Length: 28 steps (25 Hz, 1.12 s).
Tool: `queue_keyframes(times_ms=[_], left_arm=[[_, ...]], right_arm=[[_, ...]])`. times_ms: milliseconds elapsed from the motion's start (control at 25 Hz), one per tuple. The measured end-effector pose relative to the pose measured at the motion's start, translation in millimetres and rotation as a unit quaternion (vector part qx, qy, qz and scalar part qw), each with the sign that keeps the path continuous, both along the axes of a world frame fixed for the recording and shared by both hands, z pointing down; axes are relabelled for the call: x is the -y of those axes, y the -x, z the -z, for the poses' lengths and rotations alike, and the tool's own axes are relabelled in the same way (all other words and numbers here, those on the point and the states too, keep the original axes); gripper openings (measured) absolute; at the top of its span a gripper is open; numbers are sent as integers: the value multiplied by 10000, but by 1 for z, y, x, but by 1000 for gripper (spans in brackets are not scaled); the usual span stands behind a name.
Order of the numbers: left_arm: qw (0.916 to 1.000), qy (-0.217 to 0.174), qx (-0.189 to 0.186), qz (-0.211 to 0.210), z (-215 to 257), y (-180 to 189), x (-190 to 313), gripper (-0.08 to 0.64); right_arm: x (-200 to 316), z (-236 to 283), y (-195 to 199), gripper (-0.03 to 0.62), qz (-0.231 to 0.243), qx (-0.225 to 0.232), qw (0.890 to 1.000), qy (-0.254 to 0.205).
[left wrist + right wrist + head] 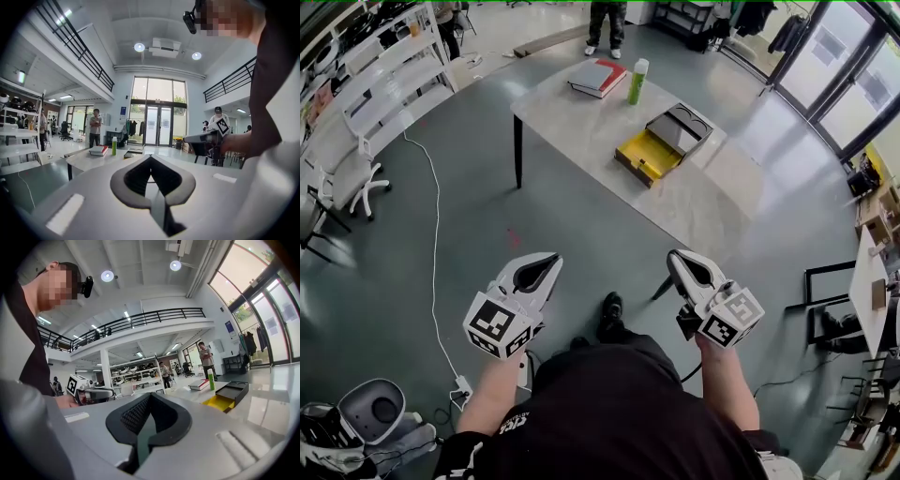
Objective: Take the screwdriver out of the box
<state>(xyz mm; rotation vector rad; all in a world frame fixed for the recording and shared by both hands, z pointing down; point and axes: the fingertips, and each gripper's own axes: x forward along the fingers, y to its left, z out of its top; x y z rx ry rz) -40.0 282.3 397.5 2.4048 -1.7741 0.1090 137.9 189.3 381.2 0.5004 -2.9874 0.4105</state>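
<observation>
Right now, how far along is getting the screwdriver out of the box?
Done: the box on the table looks open, yellow inside showing. In hand: nothing; left gripper and right gripper are shut, empty, short of the table. Left: reach the box, find the screwdriver, which I can't make out, and lift it out.

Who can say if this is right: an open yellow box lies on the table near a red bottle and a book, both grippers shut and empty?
Wrong colour: the bottle is green, not red, as the head view shows. Otherwise right: the yellow box lies open on the table near the book; the left gripper and right gripper are shut and empty.
</observation>
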Motion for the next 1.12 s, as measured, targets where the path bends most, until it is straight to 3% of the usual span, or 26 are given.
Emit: queue_keyframes(times_ms=[280,1120], left_arm=[[9999,129,39,5,-1,10,42,2],[9997,179,66,153,-5,12,241,2]], right_arm=[[44,-6,13,14,58,29,9999,149],[231,-20,12,14,74,97,9998,132]])
